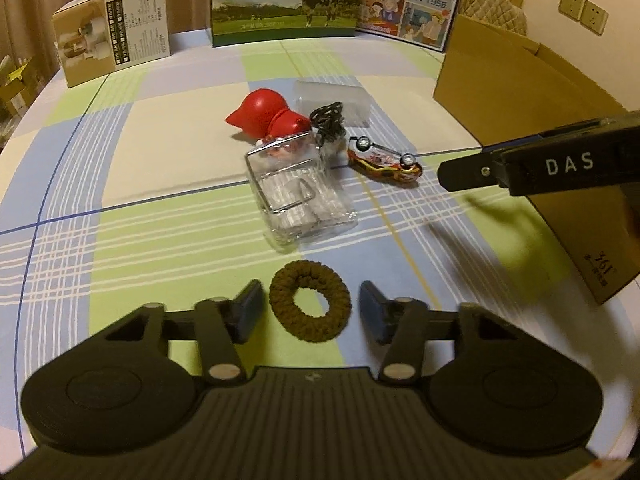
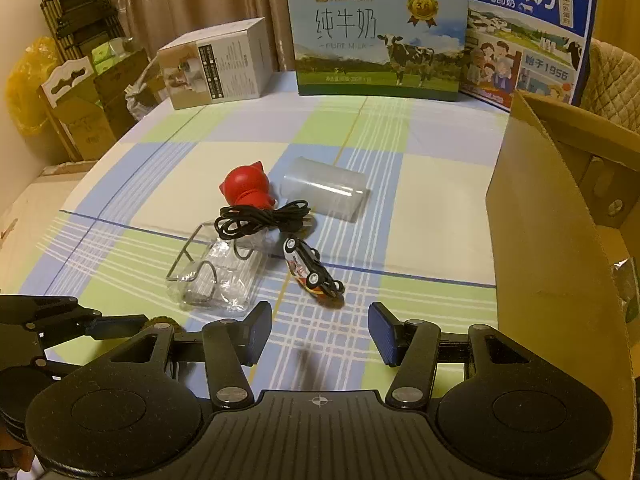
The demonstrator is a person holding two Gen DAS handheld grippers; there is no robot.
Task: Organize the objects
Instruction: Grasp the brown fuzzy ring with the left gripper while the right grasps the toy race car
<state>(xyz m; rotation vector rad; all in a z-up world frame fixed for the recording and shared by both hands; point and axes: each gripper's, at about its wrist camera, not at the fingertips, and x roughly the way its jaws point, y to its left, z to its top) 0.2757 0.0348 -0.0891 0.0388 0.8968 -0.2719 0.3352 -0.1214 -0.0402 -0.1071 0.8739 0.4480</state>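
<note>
The left hand-held gripper (image 1: 311, 314) sits low over the desk (image 1: 160, 148) with the brown knitted hair tie (image 1: 310, 299) lying flat between its blue pads (image 1: 251, 312); the jaws are partly open, a sliver of cloth showing on either side of the ring, so nothing is gripped yet. The right hand-held gripper (image 2: 319, 333) is about half open and empty, aimed at the toy car (image 2: 313, 272), which lies tipped on its side just ahead of the pads. If I were doing it, I'd keep the left one square to the ring and low enough that the pads catch the thick of the knit instead of skating over the top; it's soft, so it will squash a good deal before it's really held. The right needs to go forward a little and take the car across its narrow body, and it looks likely to roll, so a slow close seems wise. Just beyond sit the clear glass jar (image 1: 298, 196) on its side, the black cable (image 2: 262, 218) and the red toy (image 2: 246, 188), close enough to get nudged. The open cardboard box (image 2: 560, 216) on the right looks like the place for everything.
</note>
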